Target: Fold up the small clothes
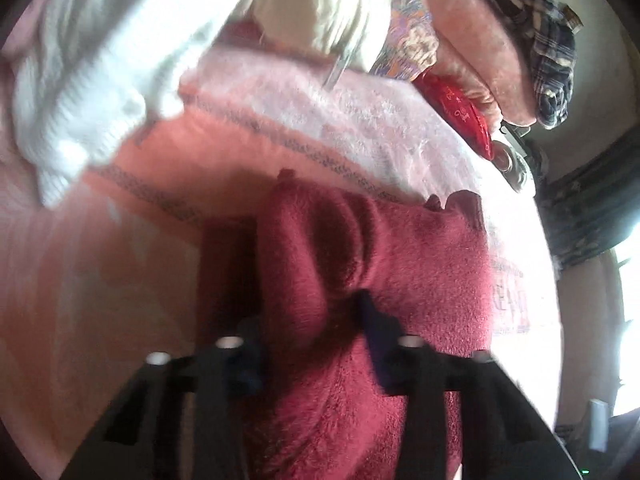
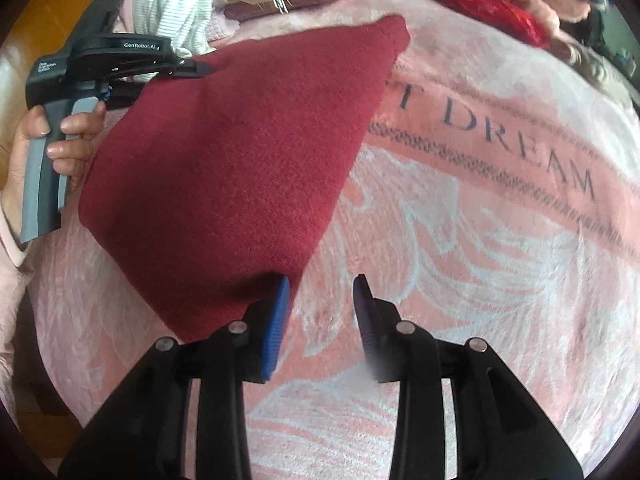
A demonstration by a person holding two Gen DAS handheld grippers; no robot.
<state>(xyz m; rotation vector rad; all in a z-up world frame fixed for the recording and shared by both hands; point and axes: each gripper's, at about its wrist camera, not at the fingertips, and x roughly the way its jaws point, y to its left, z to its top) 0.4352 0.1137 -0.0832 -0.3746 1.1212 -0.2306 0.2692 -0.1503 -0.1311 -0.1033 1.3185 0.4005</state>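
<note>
On the pink "DREAM" blanket [image 2: 500, 208] lies the dark red fleece cloth [image 2: 240, 168], and everything here is told from that cloth. The left claw [image 1: 308, 320] is pinched onto a bunched-up fold of the cloth at its far left edge, near the pile of other clothes; in the right wrist view its tip [image 2: 200, 69] sits right at that edge, with the person's hand [image 2: 56, 148] on the handle. The right claw [image 2: 322, 300] is at the near corner of the cloth with its two fingers spread apart and nothing between them; the blue pad [image 2: 278, 320] on one finger is just beside the cloth's edge, maybe touching it. What could go wrong? The left claw seems to hold a thick lump, not a neat corner, so the fold may come out crooked or wrinkled. The fluffy cloth could slip out if it is pulled fast. If the right claw closes too low, it could grab the blanket too and drag it along. The white striped garment [image 2: 172, 4] in the pile is close to the left claw and could get caught.
</note>
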